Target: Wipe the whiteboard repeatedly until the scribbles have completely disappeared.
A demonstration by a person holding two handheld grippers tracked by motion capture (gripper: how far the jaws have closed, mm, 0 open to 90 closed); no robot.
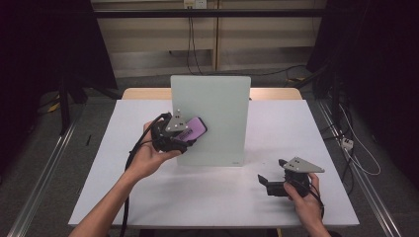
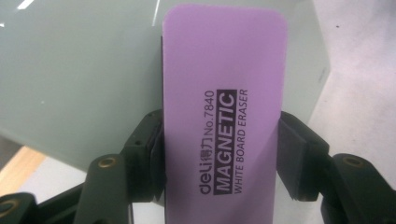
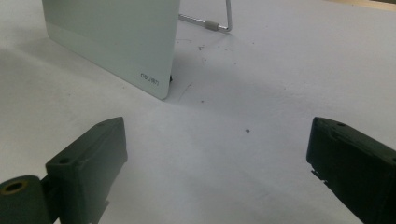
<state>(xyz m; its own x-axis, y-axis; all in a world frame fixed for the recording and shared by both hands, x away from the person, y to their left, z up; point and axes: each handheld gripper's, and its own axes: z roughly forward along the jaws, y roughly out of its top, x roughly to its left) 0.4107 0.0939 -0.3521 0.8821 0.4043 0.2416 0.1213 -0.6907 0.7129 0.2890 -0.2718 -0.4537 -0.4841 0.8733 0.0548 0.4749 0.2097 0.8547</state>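
A pale green glass whiteboard (image 1: 212, 118) stands upright on a wire stand in the middle of the white table (image 1: 148, 197). My left gripper (image 1: 185, 134) is shut on a purple magnetic whiteboard eraser (image 1: 193, 129), holding it against the board's left part. In the left gripper view the eraser (image 2: 224, 107) sits clamped between both black pads (image 2: 149, 154), with the board (image 2: 74, 74) right behind it. My right gripper (image 1: 264, 183) rests low on the table at the front right, open and holding nothing. The right gripper view has the board's lower corner (image 3: 140, 51) ahead of its wide-apart jaws.
The board's metal wire stand (image 3: 215, 23) pokes out behind it. A wooden edge (image 1: 276, 93) runs along the far side of the table. Cables (image 1: 346, 143) lie on the floor to the right, and metal rails flank the table.
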